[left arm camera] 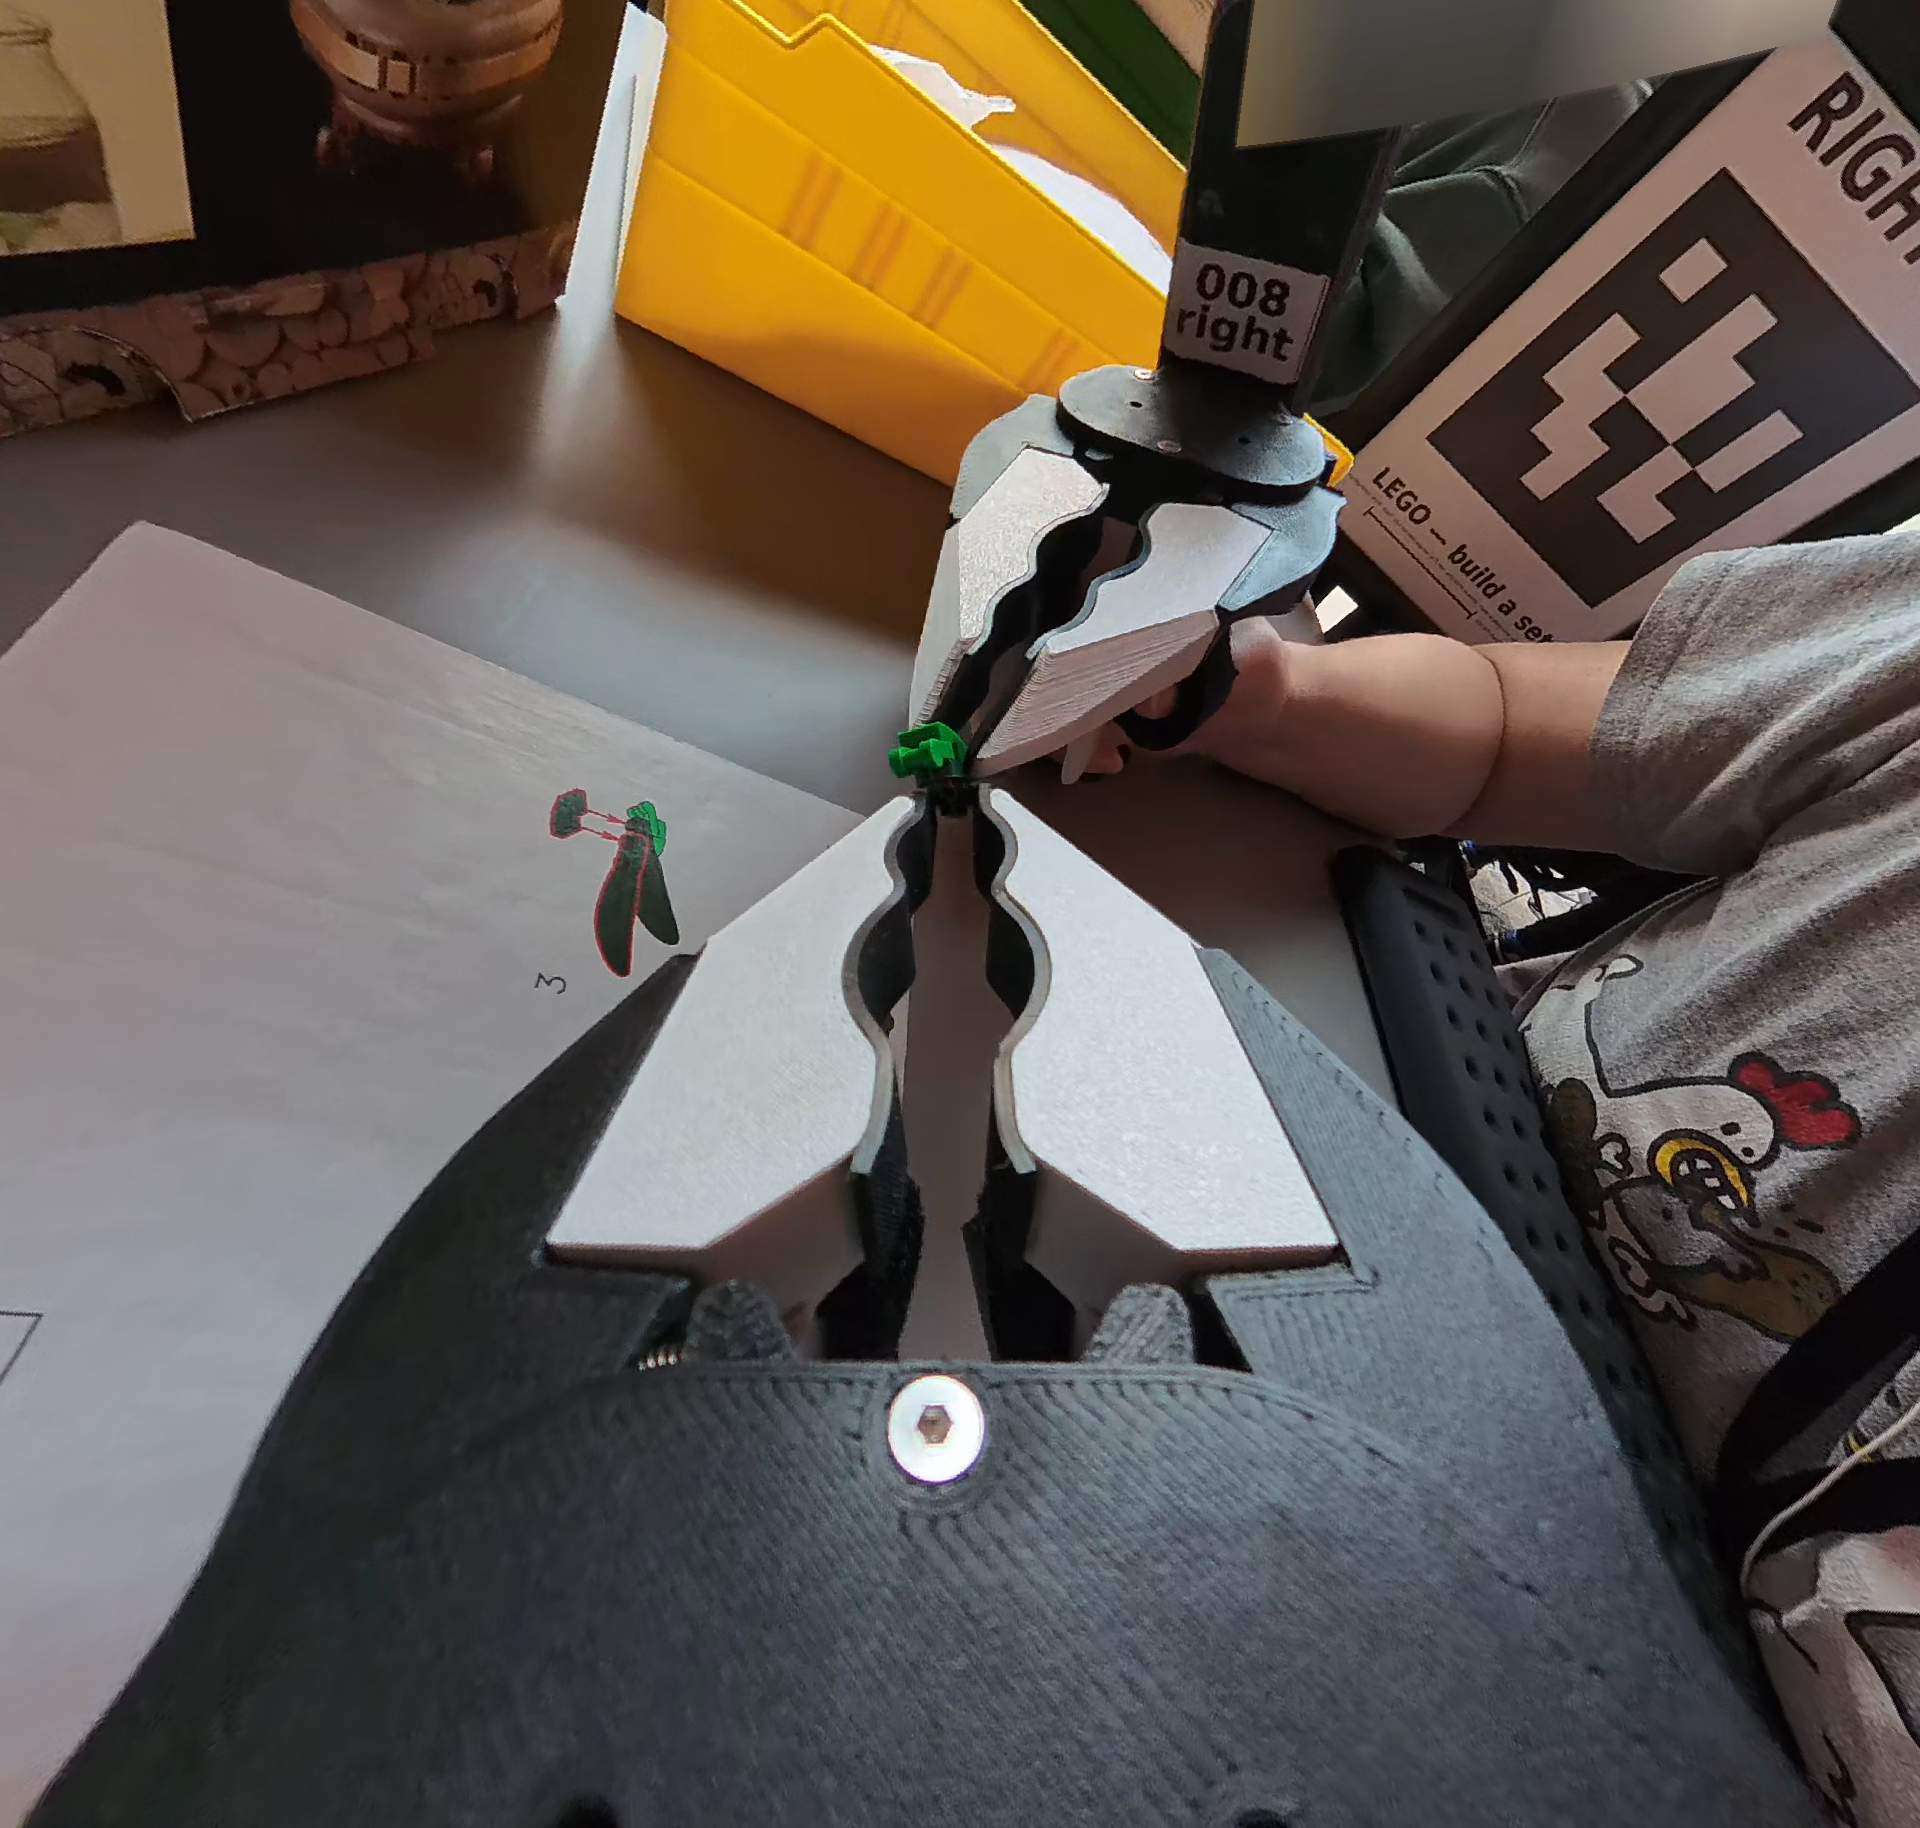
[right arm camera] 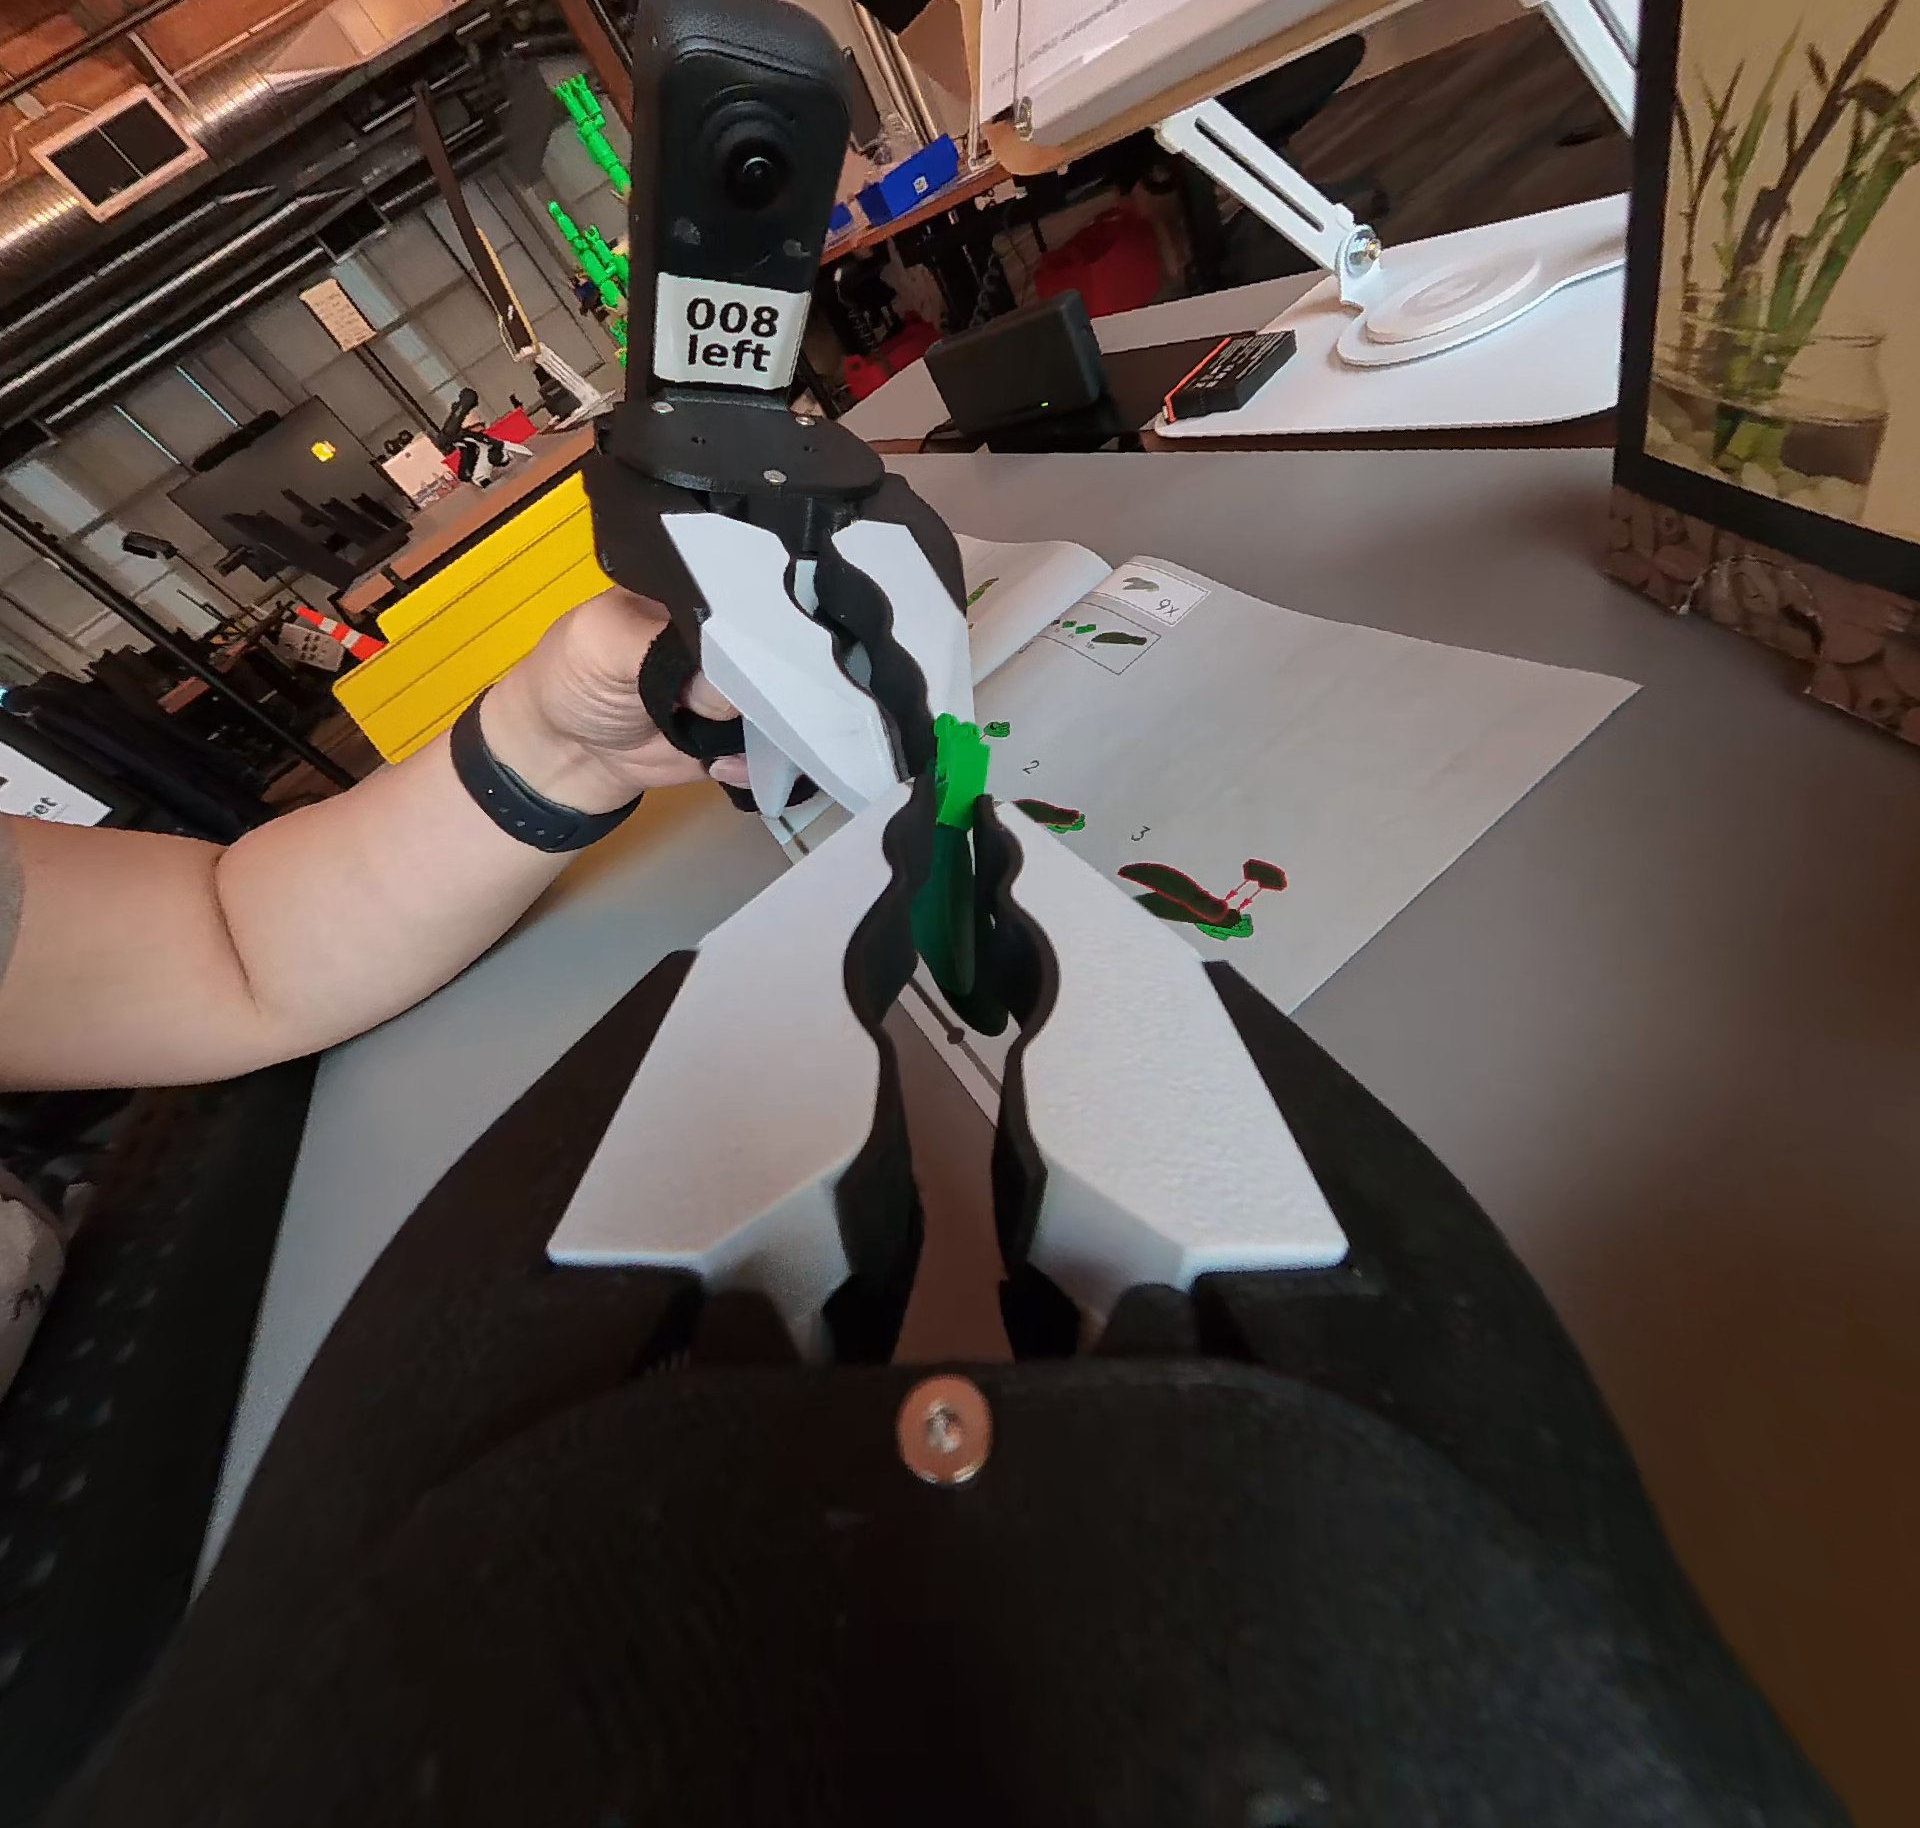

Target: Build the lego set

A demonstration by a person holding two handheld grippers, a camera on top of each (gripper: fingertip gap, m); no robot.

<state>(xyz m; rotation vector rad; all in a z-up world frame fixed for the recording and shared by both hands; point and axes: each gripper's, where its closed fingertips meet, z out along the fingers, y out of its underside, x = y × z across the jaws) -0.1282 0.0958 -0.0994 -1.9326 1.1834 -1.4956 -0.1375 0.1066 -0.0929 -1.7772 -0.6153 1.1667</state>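
My right gripper is shut on a green leaf assembly: a dark green leaf lies between its pads and a bright green piece sticks out past the tips. In the left wrist view the right gripper comes in from above with that bright green piece at its tips. My left gripper is shut on a small dark piece, tip to tip with the right gripper. The left gripper also shows in the right wrist view, touching the bright green piece. Both are held above the open instruction booklet.
The booklet lies on a grey table. A yellow bin stands behind, the set's box at the far left, and a black-and-white marker card at the right. A person's forearm and a black perforated chair edge are nearby. The grippers are tip to tip, or close to it.
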